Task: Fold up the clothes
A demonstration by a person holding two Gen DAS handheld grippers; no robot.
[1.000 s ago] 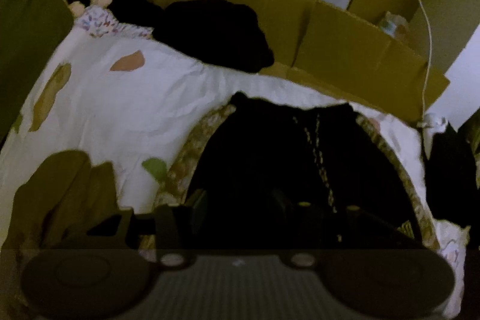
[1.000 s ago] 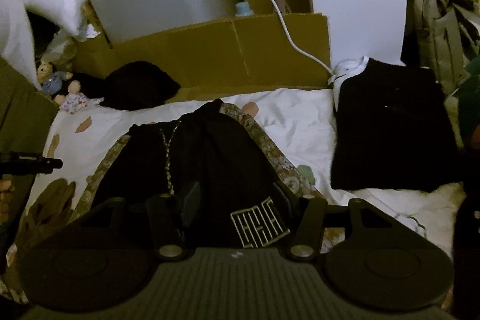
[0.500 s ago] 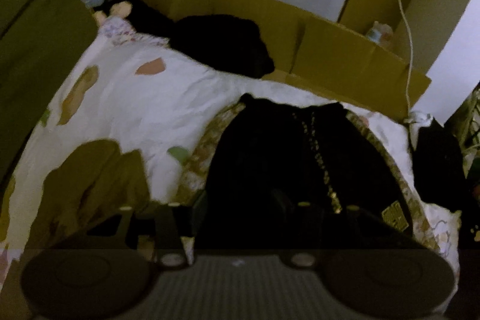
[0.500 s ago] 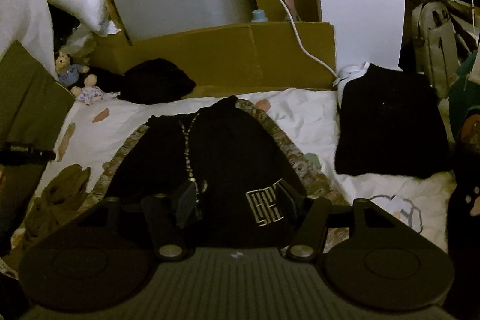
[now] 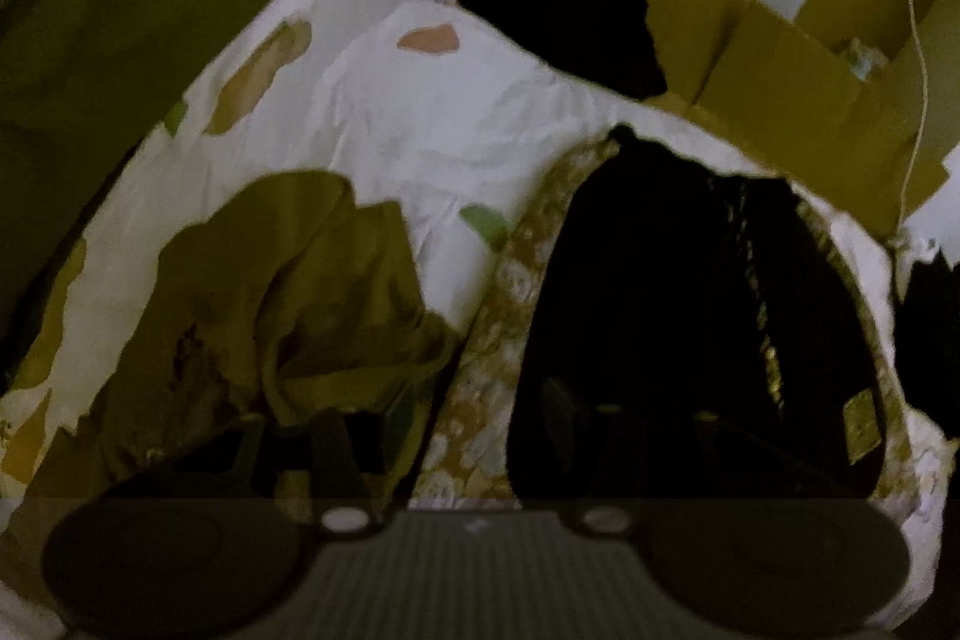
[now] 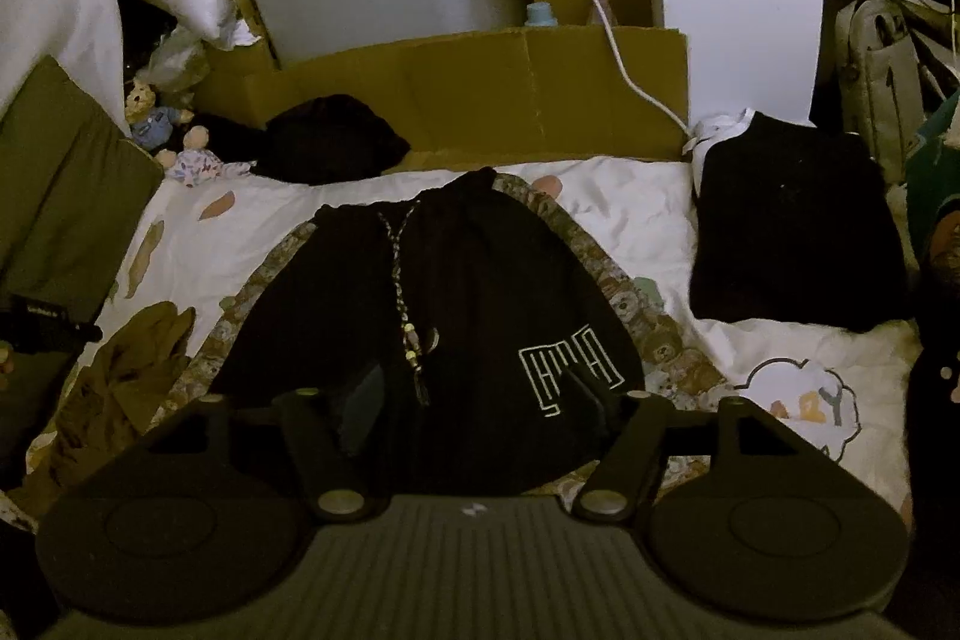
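Note:
Black shorts (image 6: 468, 280) with floral side stripes, a beaded drawstring and a white logo lie flat on the white bedsheet (image 6: 630, 214). My right gripper (image 6: 474, 400) hovers over their near hem, jaws opening, with only the flat cloth below them. In the left wrist view the shorts (image 5: 678, 310) fill the right half. My left gripper (image 5: 480, 418) stands open above their left floral stripe (image 5: 504, 352), nothing pinched. A crumpled olive garment (image 5: 288, 316) lies just left of it.
A folded black garment (image 6: 792, 232) rests on the bed's right side. A black heap (image 6: 336, 148) and soft toys (image 6: 180, 148) sit at the back by cardboard (image 6: 510, 88). A white cable (image 6: 600, 16) hangs there. An olive cushion (image 6: 66, 196) borders the left.
The left gripper has swung left, from over the shorts' middle to their left stripe, bringing the olive garment into view. The right gripper's jaws have spread wider over the hem.

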